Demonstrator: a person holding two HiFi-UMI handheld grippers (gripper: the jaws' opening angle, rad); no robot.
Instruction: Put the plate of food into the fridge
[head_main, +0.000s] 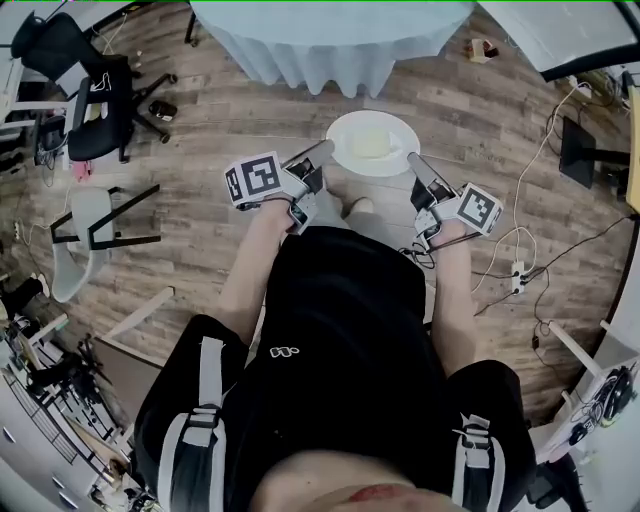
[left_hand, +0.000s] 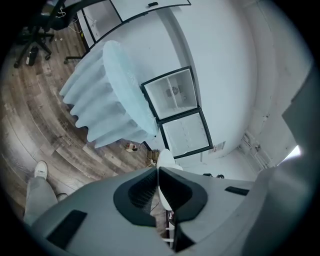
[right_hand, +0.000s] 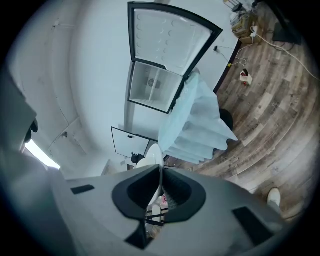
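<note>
white round plate (head_main: 343, 132), pale yellow food (head_main: 368, 145) at its middle

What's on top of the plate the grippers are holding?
A pale yellowish portion of food lies near the middle of the plate; the rest looks bare. Its kind cannot be told, and the jaws cover two rim spots.

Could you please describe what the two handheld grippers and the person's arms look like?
The left gripper and right gripper each have light grey bodies, long jaws with black ribbed pads, and a white cube bearing black square markers. Thin black cables hang by the right one. The person wears a black top, forearms bare, with grey shoulder straps.
</note>
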